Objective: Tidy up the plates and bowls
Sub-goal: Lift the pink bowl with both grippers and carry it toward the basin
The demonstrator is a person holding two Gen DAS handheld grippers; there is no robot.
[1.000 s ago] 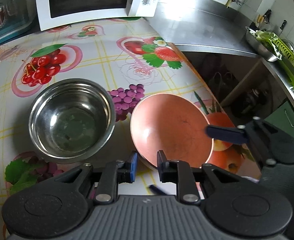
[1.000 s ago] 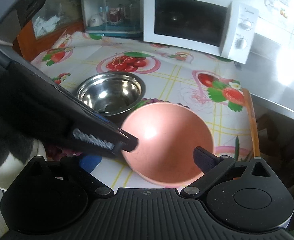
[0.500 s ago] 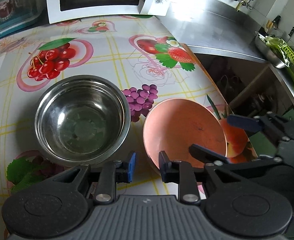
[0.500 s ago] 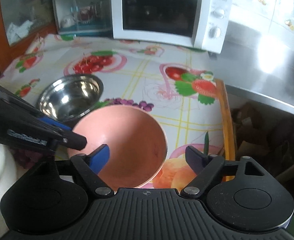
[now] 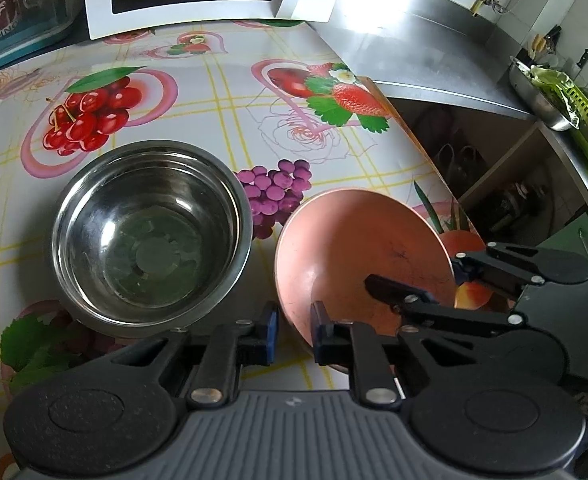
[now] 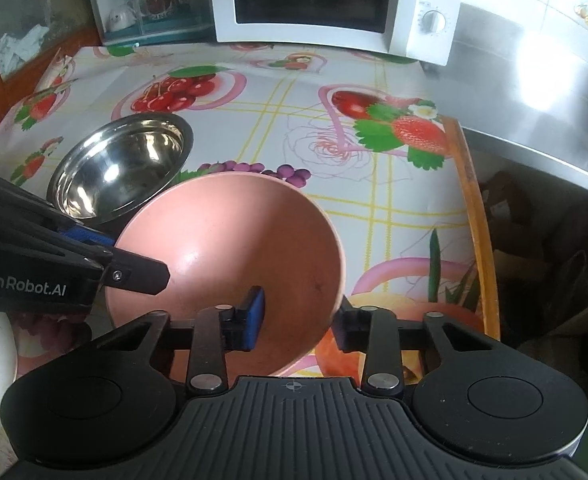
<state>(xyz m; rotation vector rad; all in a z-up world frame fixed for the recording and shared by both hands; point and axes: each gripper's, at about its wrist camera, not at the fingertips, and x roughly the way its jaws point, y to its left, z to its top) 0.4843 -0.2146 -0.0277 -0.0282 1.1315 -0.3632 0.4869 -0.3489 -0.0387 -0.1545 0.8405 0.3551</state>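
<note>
Care at the rim is what this step asks: both of my grippers hold the pink bowl [image 6: 234, 248], which sits tilted on the counter [image 5: 222, 92] just beside the steel bowl [image 5: 150, 232]. My right gripper [image 6: 297, 320] has just been closing and its jaws now clamp the near wall of the pink bowl, one blue pad inside, the other finger outside. My left gripper [image 5: 292, 330] has its jaws together on the rim at the side facing the steel bowl. I judge the next move is to nest the pink bowl in the steel one, so I should lift with both hands level and keep the grip near the edge from slipping.

My right camera shows the pad pressed inside the pink bowl; my left camera shows the right gripper from the side, plus the steel bowl's empty bottom, which the right view cuts off.
</note>
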